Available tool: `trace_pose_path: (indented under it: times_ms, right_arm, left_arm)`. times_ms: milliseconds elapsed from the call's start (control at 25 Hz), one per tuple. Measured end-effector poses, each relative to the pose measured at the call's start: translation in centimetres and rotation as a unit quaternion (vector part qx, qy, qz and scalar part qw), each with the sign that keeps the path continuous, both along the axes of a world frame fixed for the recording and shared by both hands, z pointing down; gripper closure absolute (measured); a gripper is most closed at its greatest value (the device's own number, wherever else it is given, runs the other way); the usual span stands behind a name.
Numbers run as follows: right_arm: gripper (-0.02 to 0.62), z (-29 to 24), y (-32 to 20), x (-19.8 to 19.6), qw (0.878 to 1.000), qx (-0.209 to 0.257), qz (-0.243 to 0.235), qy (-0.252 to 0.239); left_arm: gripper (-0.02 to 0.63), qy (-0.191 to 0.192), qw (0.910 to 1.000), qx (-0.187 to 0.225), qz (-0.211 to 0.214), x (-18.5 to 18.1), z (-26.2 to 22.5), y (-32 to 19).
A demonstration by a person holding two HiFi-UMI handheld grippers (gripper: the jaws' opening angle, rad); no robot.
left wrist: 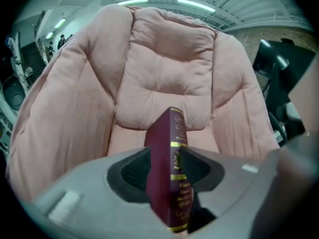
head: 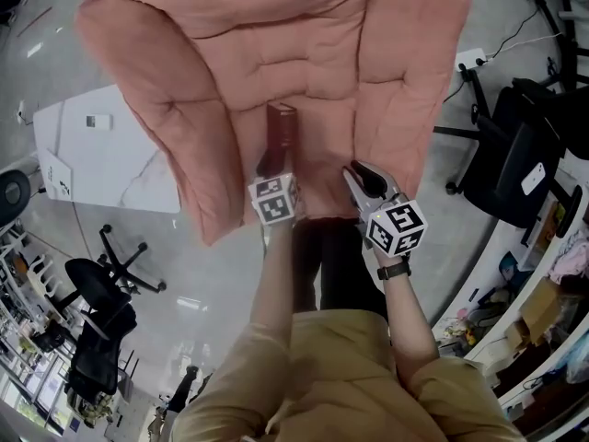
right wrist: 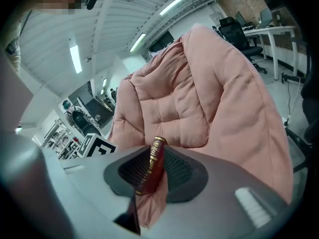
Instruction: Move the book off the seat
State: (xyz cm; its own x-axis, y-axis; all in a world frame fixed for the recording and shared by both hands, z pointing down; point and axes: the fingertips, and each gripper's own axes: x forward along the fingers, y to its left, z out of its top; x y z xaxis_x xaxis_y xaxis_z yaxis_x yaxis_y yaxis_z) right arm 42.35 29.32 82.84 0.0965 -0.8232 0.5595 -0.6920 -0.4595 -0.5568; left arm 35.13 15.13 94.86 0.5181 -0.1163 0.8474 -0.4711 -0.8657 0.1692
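A dark red book (head: pixel 281 129) with gold lettering on its spine (left wrist: pixel 174 153) stands upright, spine toward me, above the seat of a pink padded chair (head: pixel 276 35). My left gripper (head: pixel 272 166) is shut on the book's lower part, both black pads pressed against its covers (left wrist: pixel 167 172). Just to its right, my right gripper (head: pixel 357 175) hangs over the seat's front. Its jaws are a narrow gap apart and grip nothing. In the right gripper view, the book (right wrist: pixel 153 161) and pink cushion show through that gap (right wrist: pixel 155 176), farther off.
A white table (head: pixel 101 155) stands left of the chair. Black office chairs sit at lower left (head: pixel 101 293) and at the right (head: pixel 525 145). A cluttered desk (head: pixel 543 302) runs along the right edge. My own legs are below the grippers.
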Motion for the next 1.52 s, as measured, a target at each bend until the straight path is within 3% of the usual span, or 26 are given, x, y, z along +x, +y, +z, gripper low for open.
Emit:
trace_pose_path:
  times_ms: [200,240,320,400,520,680,800,1040,1120,1240,1320,1400,1520]
  right_arm:
    - [0.527,1.9,-2.3,-1.1,0.999,-0.002,-0.031,-0.018]
    - [0.555,2.5,-2.9,-1.6,0.999,-0.004,-0.046,-0.02]
    - [0.548,3.7,-4.1,-2.7,0.997,-0.009,-0.072,-0.024]
    - [0.508,5.0,-5.2,-3.4,0.995,-0.012,-0.093,-0.031]
    - [0.467,6.6,-7.3,-3.4,0.991,-0.01,-0.129,-0.03]
    - [0.378,7.7,-11.1,-2.2,0.973,0.001,-0.23,0.028]
    - [0.342,8.5,-14.4,-1.0,0.945,0.004,-0.315,0.088]
    - [0.369,10.9,-20.6,-0.4,0.878,-0.004,-0.448,0.167]
    - [0.376,12.2,-22.0,-1.8,0.842,-0.003,-0.508,0.183]
    - [0.374,14.4,-22.4,-3.7,0.777,-0.012,-0.595,0.204]
    - [0.371,15.3,-22.3,-4.1,0.747,-0.016,-0.63,0.212]
    - [0.379,15.3,-22.4,-4.2,0.73,-0.011,-0.65,0.21]
    - [0.417,14.8,-22.9,-4.3,0.716,-0.002,-0.667,0.205]
  left_arm:
    - [0.447,0.007,0.9999,0.005,-0.01,-1.0,-1.0,-2.4]
    - [0.463,0.008,0.9999,0.008,-0.01,-1.2,-1.1,-2.9]
    - [0.506,0.012,0.9996,0.02,-0.013,-1.7,-1.3,-3.9]
    - [0.564,0.025,0.9991,0.031,-0.013,-1.9,-1.4,-4.8]
    - [0.592,0.039,0.9988,0.03,-0.007,-2.1,-1.2,-5.5]
    - [0.611,0.037,0.9986,0.034,-0.017,-3.0,-0.7,-6.9]
    - [0.611,0.046,0.9981,0.031,-0.026,-3.5,-0.5,-8.0]
    - [0.612,0.056,0.9978,0.02,-0.029,-3.7,-0.3,-8.1]
    - [0.611,0.06,0.9975,0.017,-0.034,-3.7,-0.2,-8.2]
    - [0.611,0.066,0.997,0.008,-0.041,-3.5,-0.2,-8.2]
    - [0.611,0.069,0.9967,0.006,-0.043,-3.4,-0.3,-8.1]
    - [0.612,0.07,0.9964,0.008,-0.048,-3.4,-0.5,-8.3]
    - [0.612,0.07,0.9955,0.008,-0.063,-4.0,-0.6,-8.9]
